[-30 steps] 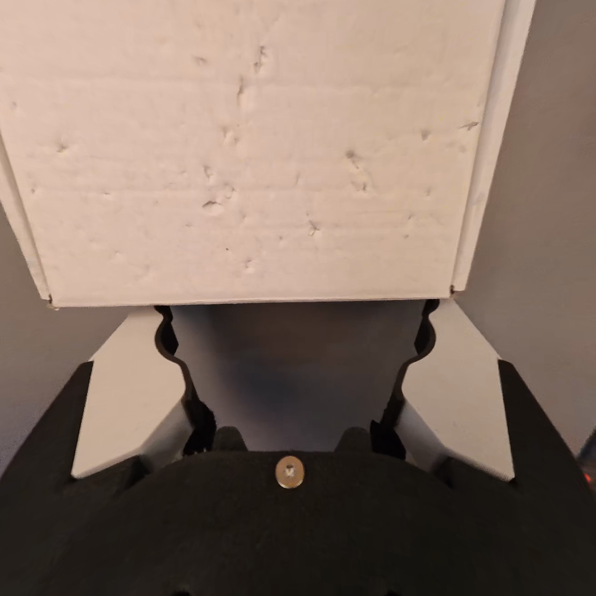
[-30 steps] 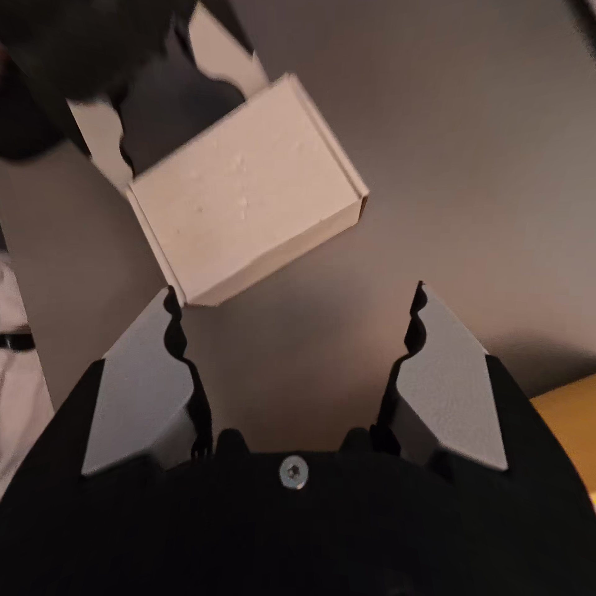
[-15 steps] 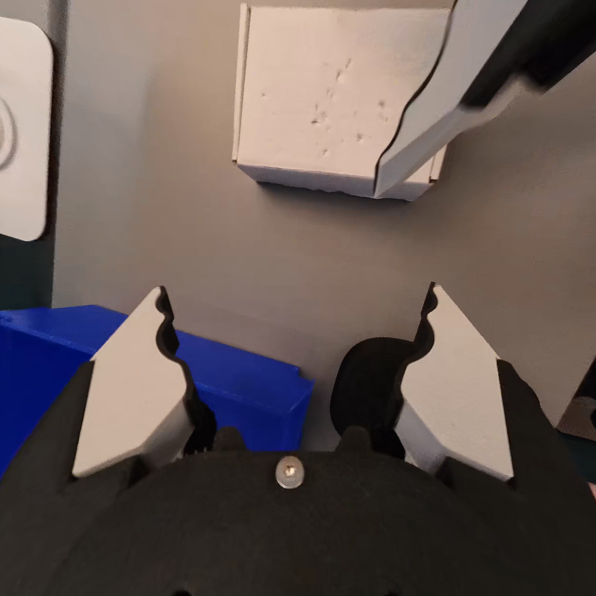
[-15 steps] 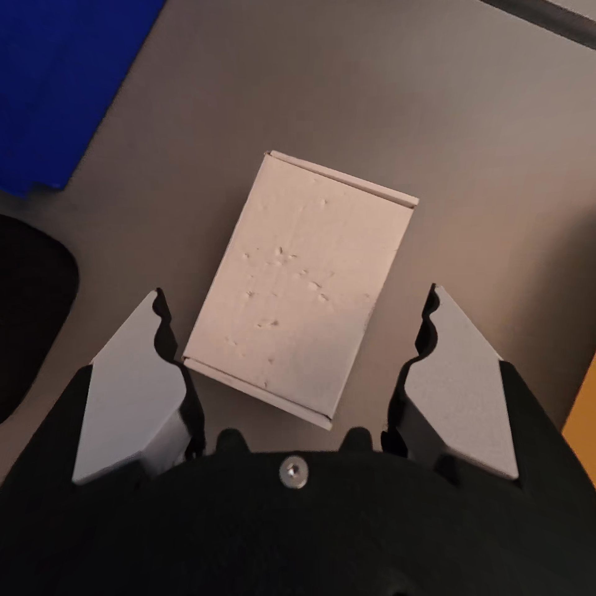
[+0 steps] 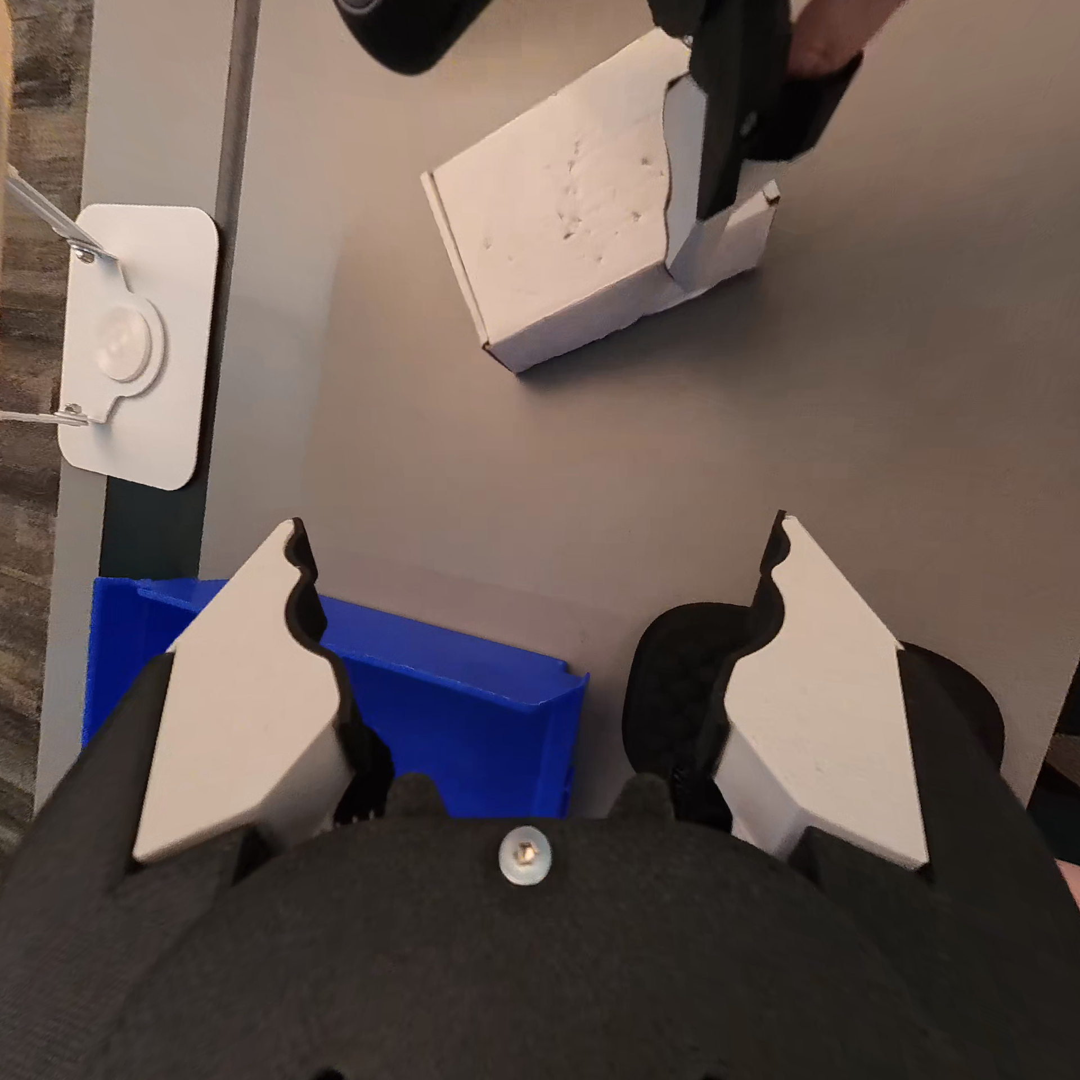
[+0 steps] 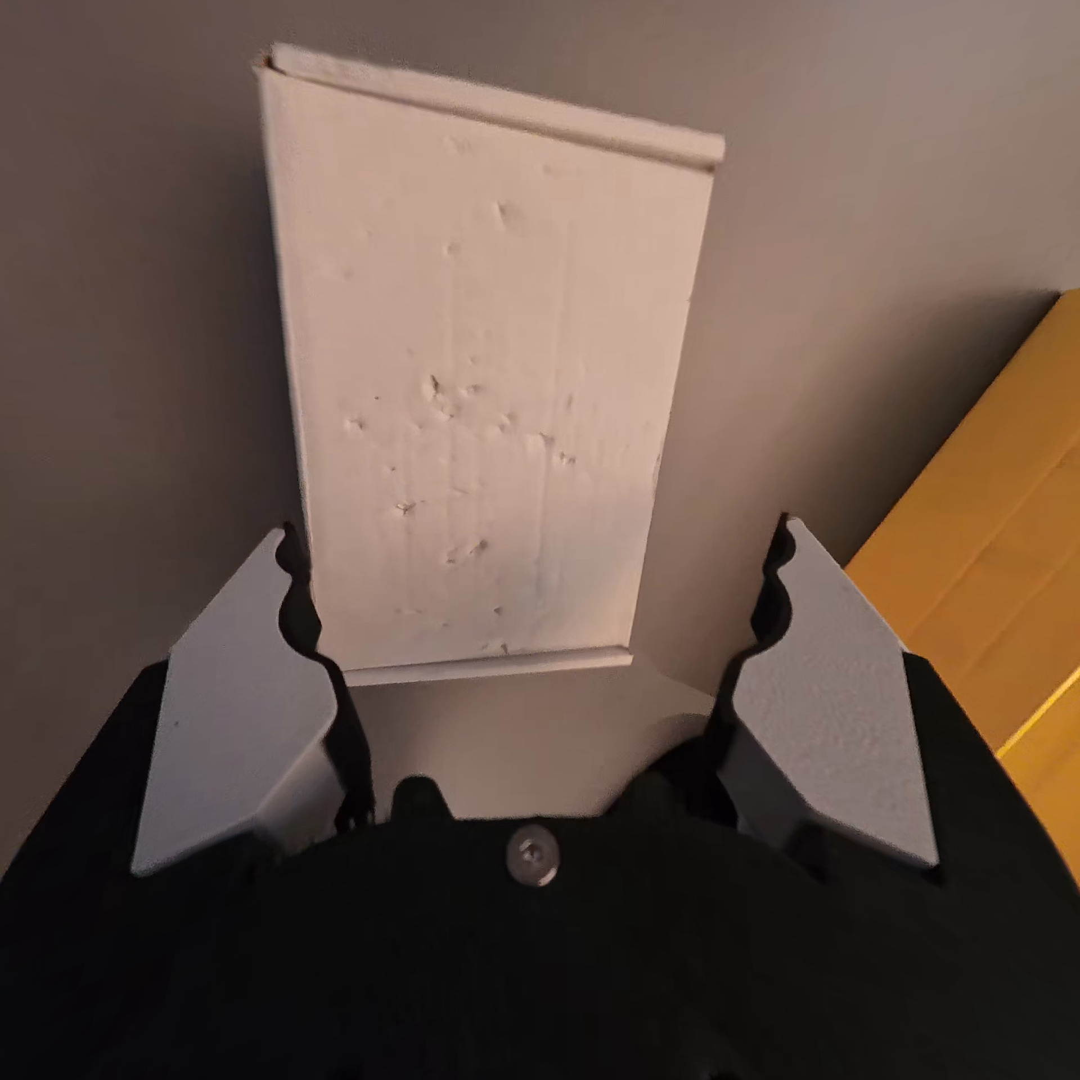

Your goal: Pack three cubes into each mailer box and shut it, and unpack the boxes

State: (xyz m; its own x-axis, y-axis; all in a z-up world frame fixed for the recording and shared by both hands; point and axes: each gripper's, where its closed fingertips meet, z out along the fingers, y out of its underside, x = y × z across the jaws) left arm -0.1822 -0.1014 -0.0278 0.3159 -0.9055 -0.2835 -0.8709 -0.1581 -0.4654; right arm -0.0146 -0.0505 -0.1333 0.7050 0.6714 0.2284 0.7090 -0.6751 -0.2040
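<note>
A white mailer box [image 5: 561, 234] lies shut on the grey table, its lid dented. In the right wrist view the box [image 6: 485, 380] fills the middle, its near end between my open fingers. My right gripper [image 6: 535, 526] is open and empty, close over the box's near end; it also shows in the left wrist view [image 5: 684, 169] at the box's right end, held by a hand. My left gripper [image 5: 537, 520] is open and empty, high and well back from the box. No cubes show.
A blue bin [image 5: 456, 719] sits under my left gripper near the table's left edge. A black round object [image 5: 672, 684] lies beside it. A white plate with a disc [image 5: 134, 345] is mounted off the table edge. A yellow carton [image 6: 987, 537] lies right of the box. To the yellow carton [image 6: 987, 537]: right tips about 12 cm, left tips about 40 cm.
My left gripper has pulled back from the box and risen, so the blue bin came into view. My right gripper has swung over the box and come down close to its near end.
</note>
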